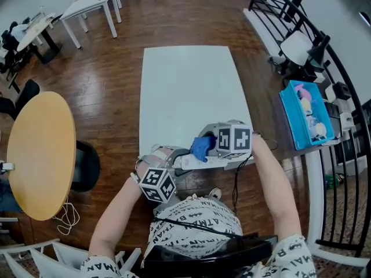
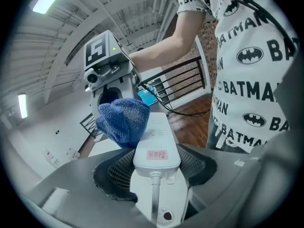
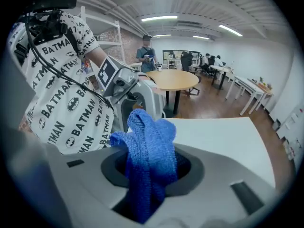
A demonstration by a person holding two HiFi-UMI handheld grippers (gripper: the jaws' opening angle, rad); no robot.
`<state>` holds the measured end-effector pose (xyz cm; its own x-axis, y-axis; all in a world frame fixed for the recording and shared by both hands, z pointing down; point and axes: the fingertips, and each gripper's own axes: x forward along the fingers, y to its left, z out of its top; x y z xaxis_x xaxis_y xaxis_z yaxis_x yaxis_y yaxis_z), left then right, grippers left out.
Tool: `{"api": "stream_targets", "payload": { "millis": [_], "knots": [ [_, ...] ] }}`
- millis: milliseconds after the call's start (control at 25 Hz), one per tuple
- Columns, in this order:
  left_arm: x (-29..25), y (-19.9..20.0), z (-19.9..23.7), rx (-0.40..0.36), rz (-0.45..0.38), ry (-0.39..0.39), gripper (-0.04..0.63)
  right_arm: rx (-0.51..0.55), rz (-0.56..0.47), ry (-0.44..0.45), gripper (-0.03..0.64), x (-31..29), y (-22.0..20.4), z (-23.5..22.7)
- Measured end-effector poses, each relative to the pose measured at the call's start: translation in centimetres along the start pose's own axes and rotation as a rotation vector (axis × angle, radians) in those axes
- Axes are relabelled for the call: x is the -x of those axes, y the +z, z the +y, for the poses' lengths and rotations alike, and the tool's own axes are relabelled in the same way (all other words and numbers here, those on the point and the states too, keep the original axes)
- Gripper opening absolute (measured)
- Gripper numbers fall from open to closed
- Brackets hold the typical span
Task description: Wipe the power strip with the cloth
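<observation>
Over the table's point(image 1: 185, 86) near edge, the power strip point(image 2: 156, 139) is being pinched at its cord end by the left gripper point(image 2: 159, 171) so that the cloth point(image 3: 147, 160), clamped in the right gripper point(image 3: 151, 167), is being pressed firmly against it.

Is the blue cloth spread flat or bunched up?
Bunched up: the cloth sits in folds between the jaws of the right gripper.

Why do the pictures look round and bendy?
Wide lenses. Head view: floor boards curve, all sharp. Left gripper view: dark round rim, lamp glares, strip sharp. Right gripper view: dark rim too, cloth sharp up close.
</observation>
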<state>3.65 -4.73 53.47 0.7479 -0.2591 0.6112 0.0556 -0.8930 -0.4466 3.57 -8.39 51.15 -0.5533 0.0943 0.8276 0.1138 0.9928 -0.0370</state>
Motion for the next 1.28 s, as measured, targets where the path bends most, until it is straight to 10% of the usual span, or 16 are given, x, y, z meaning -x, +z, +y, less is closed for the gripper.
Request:
{"api": "stream_targets", "payload": {
  "millis": [440,1280],
  "knots": [
    [2.6,-7.0,3.9,0.219,0.033,0.086,0.272,-0.423,-0.309,-0.418,0.143,5.8,-4.6,-4.5],
    [-7.2,-17.4,7.3,0.398,0.078,-0.147,0.272,-0.987,-0.419,-0.684,0.143,0.7,-11.6,0.6]
  ]
}}
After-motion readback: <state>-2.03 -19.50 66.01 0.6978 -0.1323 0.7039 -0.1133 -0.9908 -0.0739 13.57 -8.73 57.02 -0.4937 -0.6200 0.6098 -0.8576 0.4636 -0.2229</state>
